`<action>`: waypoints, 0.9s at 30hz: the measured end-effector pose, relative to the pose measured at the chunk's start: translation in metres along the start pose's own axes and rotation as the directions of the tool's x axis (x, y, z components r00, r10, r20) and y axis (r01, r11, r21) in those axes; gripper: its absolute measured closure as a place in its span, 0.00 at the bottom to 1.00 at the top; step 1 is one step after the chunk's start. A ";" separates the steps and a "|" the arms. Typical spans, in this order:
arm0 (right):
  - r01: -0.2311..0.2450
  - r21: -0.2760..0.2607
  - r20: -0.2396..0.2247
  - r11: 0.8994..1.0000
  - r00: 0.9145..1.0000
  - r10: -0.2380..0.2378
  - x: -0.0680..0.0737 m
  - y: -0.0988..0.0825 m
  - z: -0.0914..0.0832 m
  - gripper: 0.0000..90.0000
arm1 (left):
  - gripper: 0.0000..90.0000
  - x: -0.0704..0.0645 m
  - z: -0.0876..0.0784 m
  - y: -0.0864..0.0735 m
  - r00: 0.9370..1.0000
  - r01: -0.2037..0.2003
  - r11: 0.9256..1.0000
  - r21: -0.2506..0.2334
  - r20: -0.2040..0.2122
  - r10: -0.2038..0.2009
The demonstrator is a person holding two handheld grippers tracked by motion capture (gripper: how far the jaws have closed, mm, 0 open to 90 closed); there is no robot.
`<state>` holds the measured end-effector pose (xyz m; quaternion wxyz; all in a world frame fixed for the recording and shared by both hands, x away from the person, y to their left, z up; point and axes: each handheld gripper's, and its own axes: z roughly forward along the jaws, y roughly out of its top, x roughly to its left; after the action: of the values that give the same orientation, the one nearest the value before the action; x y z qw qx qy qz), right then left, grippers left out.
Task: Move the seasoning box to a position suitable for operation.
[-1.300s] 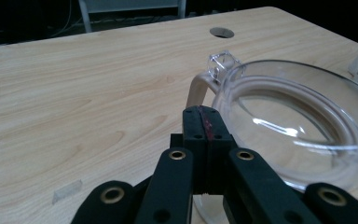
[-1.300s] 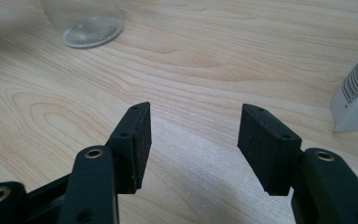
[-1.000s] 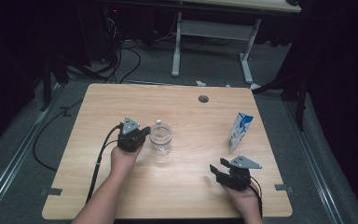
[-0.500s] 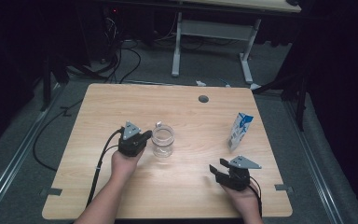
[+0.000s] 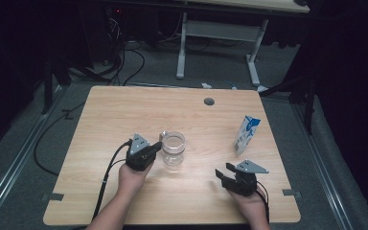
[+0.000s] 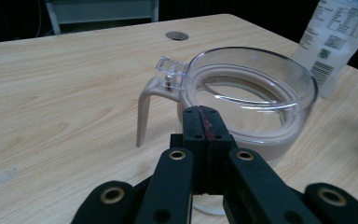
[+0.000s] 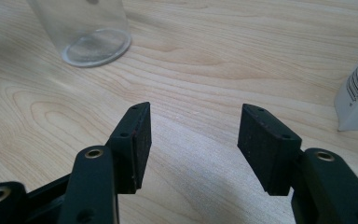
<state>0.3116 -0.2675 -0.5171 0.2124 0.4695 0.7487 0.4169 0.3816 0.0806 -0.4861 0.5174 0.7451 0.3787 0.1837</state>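
Resting near the middle of the wooden desk (image 5: 124, 115), a clear jug (image 5: 173, 148) stands upright. The left tool (image 5: 156, 146), jaws pressed together on nothing, sits just beside it at nine o'clock. The right tool (image 5: 223, 172), jaws apart and empty, lies at four o'clock, near a milk carton (image 5: 246, 134).

Each hand carries a black, blocky gripper. The left gripper (image 5: 143, 154) bears a grey three-cornered plate on top, and a black cable trails from its rear; the right gripper (image 5: 235, 175) has the same grey plate and a thinner dark cable behind. Up close the jaws are matte black bars ending in flat rectangular pads — faint red along the pad edges — joined to linkage arms by brass-ringed pivot holes and small dark screw holes. Both forearms are bare.
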 end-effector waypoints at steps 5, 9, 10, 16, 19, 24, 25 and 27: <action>0.000 0.000 0.001 1.000 1.000 0.000 0.000 0.000 -0.001 0.49 | 1.00 -0.009 -0.001 0.000 1.000 -0.007 1.000 -0.001 0.020 0.007; -0.002 0.001 0.001 1.000 1.000 0.002 0.000 0.000 -0.001 0.49 | 1.00 -0.015 0.000 -0.001 1.000 -0.008 1.000 -0.001 0.030 0.008; -0.002 0.001 0.001 1.000 1.000 0.002 0.000 0.000 -0.001 0.49 | 1.00 -0.015 0.000 -0.001 1.000 -0.008 1.000 -0.001 0.030 0.008; -0.002 -0.005 0.001 1.000 1.000 0.002 0.001 0.001 -0.002 0.50 | 1.00 -0.009 -0.007 0.004 1.000 0.013 1.000 -0.022 0.000 -0.013; 0.012 -0.010 -0.003 1.000 1.000 -0.013 0.004 0.003 -0.001 0.53 | 0.93 0.004 -0.008 0.014 0.999 0.021 1.000 -0.008 -0.033 -0.021; 0.033 -0.010 -0.019 0.999 0.999 -0.033 0.011 0.009 0.004 0.57 | 0.90 0.009 -0.007 0.027 0.998 -0.013 1.000 0.003 -0.062 0.013; 0.038 -0.013 -0.021 0.999 0.999 -0.038 0.014 0.012 0.005 0.58 | 0.90 0.010 -0.005 0.030 0.998 -0.013 1.000 0.007 -0.065 0.014; 0.056 -0.029 -0.028 0.998 0.998 -0.057 0.020 0.021 0.009 0.60 | 0.84 0.012 0.001 0.037 0.998 -0.018 0.999 0.026 -0.056 0.020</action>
<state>0.3196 -0.2415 -0.5035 0.2198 0.4391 0.7587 0.4280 0.4039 0.0826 -0.4543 0.4951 0.7498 0.3884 0.2045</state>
